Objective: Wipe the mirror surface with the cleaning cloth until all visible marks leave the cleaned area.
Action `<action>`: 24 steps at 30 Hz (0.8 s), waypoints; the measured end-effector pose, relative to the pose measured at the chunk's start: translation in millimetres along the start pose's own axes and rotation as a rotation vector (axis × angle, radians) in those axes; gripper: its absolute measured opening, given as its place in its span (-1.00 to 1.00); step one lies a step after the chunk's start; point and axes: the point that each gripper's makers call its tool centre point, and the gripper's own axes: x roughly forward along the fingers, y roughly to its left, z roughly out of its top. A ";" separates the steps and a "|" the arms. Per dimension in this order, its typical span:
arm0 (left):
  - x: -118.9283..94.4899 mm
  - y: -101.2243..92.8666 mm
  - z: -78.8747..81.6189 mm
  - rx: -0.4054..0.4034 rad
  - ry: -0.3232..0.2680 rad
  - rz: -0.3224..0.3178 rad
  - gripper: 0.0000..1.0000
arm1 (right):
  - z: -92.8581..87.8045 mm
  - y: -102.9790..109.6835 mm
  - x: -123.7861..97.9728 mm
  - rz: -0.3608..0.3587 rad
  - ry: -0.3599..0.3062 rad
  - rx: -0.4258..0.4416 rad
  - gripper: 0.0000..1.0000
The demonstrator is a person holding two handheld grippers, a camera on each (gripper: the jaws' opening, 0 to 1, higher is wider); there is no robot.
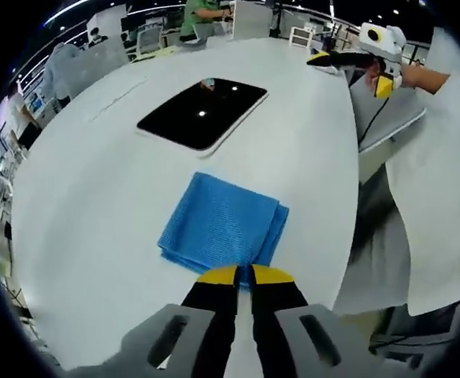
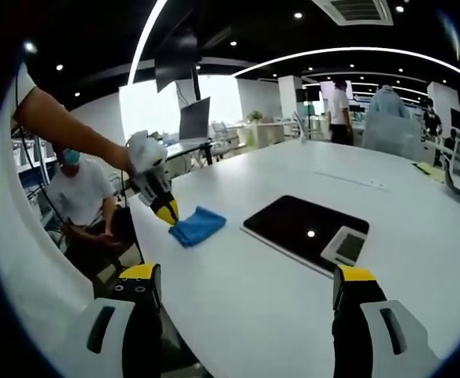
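Lying flat on the white table (image 1: 80, 205), folded, just ahead of the left gripper (image 1: 244, 276): the blue cloth (image 1: 224, 224), its near edge at the yellow jaw tips. Jaws there pressed together, or nearly so; whether any cloth is pinched between them cannot be told from either view. Beyond the cloth, further along the same line, the mirror (image 1: 205, 112), a dark rounded slab lying flat, long axis running slantwise, apart from the cloth. Further right, the right gripper (image 1: 348, 58) held over the table's far edge. From the right gripper view: left gripper (image 2: 165, 211) touching the cloth (image 2: 198, 225), mirror (image 2: 305, 228) to its right, own jaws spread wide, holding nothing. Left gripper clearly nearer the cloth. No containers about.
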 end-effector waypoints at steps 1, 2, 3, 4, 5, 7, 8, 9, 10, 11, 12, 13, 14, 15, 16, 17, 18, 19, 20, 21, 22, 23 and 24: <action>1.6 -0.1 -0.6 0.003 0.000 0.002 -0.80 | 0.1 0.4 -0.3 -0.001 0.000 -0.002 0.80; 3.1 -0.1 -2.3 0.007 0.004 0.005 -0.74 | 0.1 0.5 -0.4 -0.001 0.000 -0.002 0.80; 4.7 0.7 -4.2 0.033 0.010 0.011 -0.68 | 0.1 1.0 -1.0 -0.002 0.001 -0.004 0.80; 5.1 -0.1 -4.4 0.046 0.010 0.010 -0.65 | 0.2 0.9 -1.2 -0.002 0.000 -0.004 0.80; 4.9 -1.4 -3.7 0.062 0.008 0.007 -0.64 | 0.3 0.7 -1.7 -0.004 -0.001 -0.003 0.80; 3.2 -1.4 -1.9 0.058 0.008 0.008 -0.56 | 0.1 0.4 -2.6 -0.007 -0.001 -0.001 0.80; 2.3 -0.6 -0.9 0.046 0.004 0.006 -0.52 | 0.1 0.4 -2.9 -0.008 -0.001 -0.001 0.80; 0.7 1.4 1.4 0.039 -0.006 0.014 -0.49 | -0.1 0.5 -3.2 -0.008 -0.001 -0.002 0.80; -0.7 3.5 4.2 0.035 -0.018 0.021 -0.49 | -0.2 0.8 -3.3 -0.008 -0.001 -0.002 0.80; -2.6 5.2 9.7 0.011 -0.044 0.025 -0.49 | -0.4 1.1 -3.4 -0.008 -0.001 -0.002 0.80; -3.7 5.1 14.6 -0.020 -0.068 0.023 -0.49 | -0.6 1.7 -3.5 -0.008 -0.001 -0.003 0.80; -5.2 6.2 19.3 -0.028 -0.089 0.024 -0.50 | -0.9 2.1 -3.6 -0.008 0.000 -0.003 0.80; -6.6 10.2 23.5 -0.026 -0.104 0.039 -0.50 | -1.0 2.7 -3.6 -0.007 0.000 -0.003 0.80; -6.8 12.8 25.7 -0.025 -0.110 0.049 -0.50 | -1.0 3.2 -3.6 -0.007 0.000 -0.004 0.80; -5.9 16.5 28.2 -0.024 -0.113 0.067 -0.50 | -1.3 3.8 -3.7 -0.006 0.002 -0.006 0.80; -4.8 18.9 29.9 -0.021 -0.115 0.078 -0.50 | -1.1 4.1 -4.1 -0.007 0.003 -0.008 0.80; -3.2 21.0 31.6 -0.021 -0.116 0.089 -0.51 | -0.7 4.1 -4.7 -0.008 0.002 -0.010 0.80; -0.5 23.5 32.2 -0.026 -0.108 0.102 -0.51 | -0.1 4.1 -5.6 -0.008 0.001 -0.008 0.80; 2.4 25.1 32.9 -0.025 -0.106 0.107 -0.52 | -0.1 3.7 -6.3 -0.009 0.000 -0.006 0.80; 5.4 25.9 34.3 -0.022 -0.105 0.112 -0.52 | -0.8 2.1 -7.4 -0.014 0.002 -0.009 0.80; 7.0 25.5 35.2 -0.020 -0.101 0.119 -0.53 | -1.5 0.8 -8.3 -0.018 0.004 -0.010 0.80; 8.9 26.6 35.0 -0.016 -0.091 0.129 -0.54 | -2.3 -0.9 -10.0 -0.022 0.004 -0.007 0.80; 11.2 27.4 35.1 -0.012 -0.087 0.132 -0.54 | -2.5 -2.0 -11.2 -0.025 0.003 -0.004 0.80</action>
